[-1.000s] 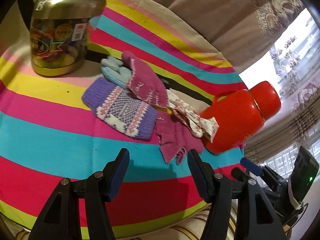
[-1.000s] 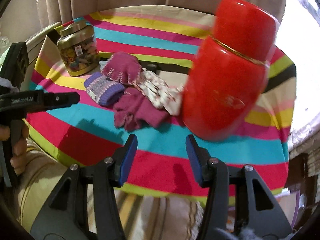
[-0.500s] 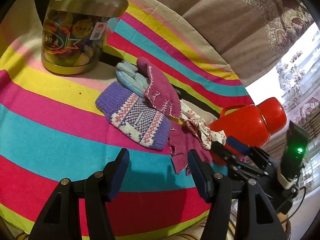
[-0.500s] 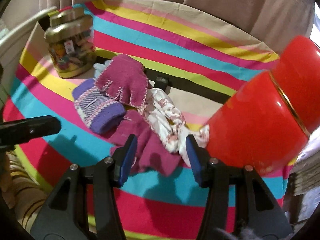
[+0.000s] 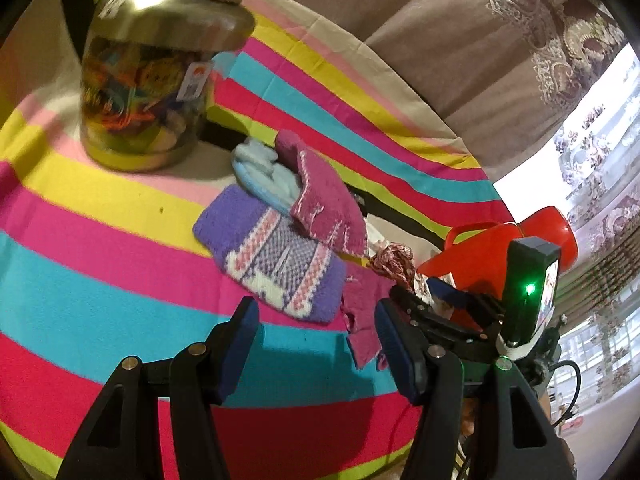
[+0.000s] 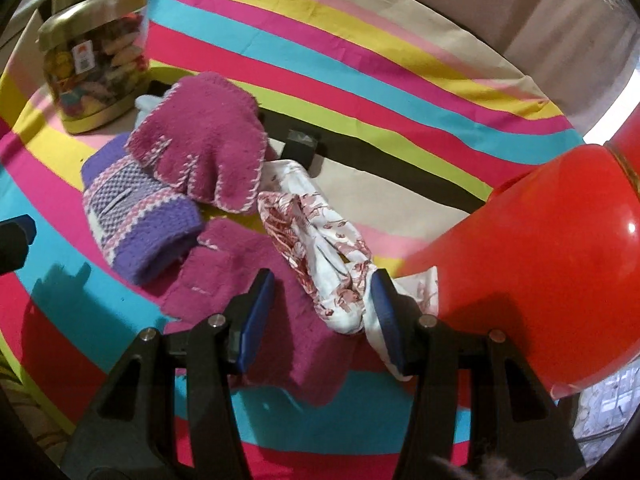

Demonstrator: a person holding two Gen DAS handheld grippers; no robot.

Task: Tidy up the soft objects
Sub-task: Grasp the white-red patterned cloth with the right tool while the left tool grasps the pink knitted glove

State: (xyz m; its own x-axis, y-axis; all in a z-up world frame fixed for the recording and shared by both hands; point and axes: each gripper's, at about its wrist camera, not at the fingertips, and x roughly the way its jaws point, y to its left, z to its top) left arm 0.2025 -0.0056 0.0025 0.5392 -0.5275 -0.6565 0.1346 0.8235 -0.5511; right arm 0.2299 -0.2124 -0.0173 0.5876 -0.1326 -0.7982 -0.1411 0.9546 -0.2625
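Covering the table, striped cloth [image 6: 360, 60], brown curtain [image 5: 460, 40] behind

Jar [image 6: 96, 68] label is too blurred to read

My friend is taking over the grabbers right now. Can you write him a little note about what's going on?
Left gripper: open, empty, hovering near the purple knit piece.
Right gripper: open, empty, jaws either side of the white patterned cloth, next to the red flask.
The soft things lie in one jumbled pile on the striped cloth: two magenta gloves, a light blue glove.
Nothing looks sorted yet. The whole pile is left.
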